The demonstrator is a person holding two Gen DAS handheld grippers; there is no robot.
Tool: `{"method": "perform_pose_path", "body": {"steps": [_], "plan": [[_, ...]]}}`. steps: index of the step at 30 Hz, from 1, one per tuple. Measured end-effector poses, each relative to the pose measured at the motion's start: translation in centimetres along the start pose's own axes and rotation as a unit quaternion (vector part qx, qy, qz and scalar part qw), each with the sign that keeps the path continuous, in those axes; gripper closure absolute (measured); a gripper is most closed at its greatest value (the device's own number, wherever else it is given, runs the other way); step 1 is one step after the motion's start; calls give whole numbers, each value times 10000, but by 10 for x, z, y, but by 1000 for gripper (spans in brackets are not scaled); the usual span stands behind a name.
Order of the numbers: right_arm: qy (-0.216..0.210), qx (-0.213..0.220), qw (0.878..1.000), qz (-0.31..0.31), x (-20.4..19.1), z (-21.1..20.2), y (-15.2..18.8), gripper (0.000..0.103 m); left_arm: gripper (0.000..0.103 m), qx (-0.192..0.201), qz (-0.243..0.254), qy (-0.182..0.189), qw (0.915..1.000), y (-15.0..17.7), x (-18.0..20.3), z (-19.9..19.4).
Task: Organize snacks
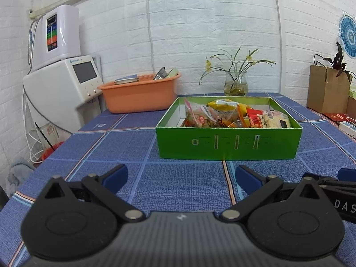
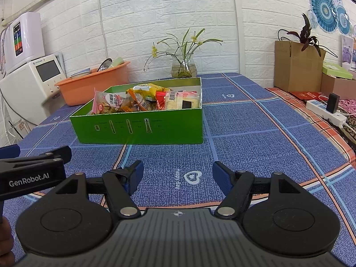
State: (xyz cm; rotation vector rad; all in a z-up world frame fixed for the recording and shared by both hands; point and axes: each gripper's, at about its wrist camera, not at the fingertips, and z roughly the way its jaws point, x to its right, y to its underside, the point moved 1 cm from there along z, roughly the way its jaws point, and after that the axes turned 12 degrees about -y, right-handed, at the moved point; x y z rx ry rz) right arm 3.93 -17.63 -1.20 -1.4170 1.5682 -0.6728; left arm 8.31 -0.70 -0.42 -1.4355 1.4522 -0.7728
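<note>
A green cardboard box (image 1: 229, 143) stands on the blue checked tablecloth and holds several snack packets (image 1: 235, 114): pink, yellow, orange, red and white ones. It also shows in the right wrist view (image 2: 142, 129), with the snacks (image 2: 146, 101) piled inside. My left gripper (image 1: 181, 178) is open and empty, low over the cloth in front of the box. My right gripper (image 2: 178, 175) is open and empty, beside the left one and just to its right. The left gripper's side shows at the left edge of the right wrist view (image 2: 33, 171).
An orange basin (image 1: 140, 93) with dishes sits behind the box to the left, next to a white appliance (image 1: 62, 84). A glass vase with flowers (image 1: 235, 84) stands at the wall. Cardboard boxes (image 2: 296, 66) and a power strip (image 2: 327, 111) lie to the right.
</note>
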Motion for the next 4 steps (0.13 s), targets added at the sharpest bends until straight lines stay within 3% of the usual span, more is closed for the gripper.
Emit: {"method": "perform_pose_path", "body": {"steps": [4], "plan": [[-1, 9, 10000, -9, 0, 0, -1, 0, 0, -2, -11, 11, 10000, 0, 0, 0]]}}
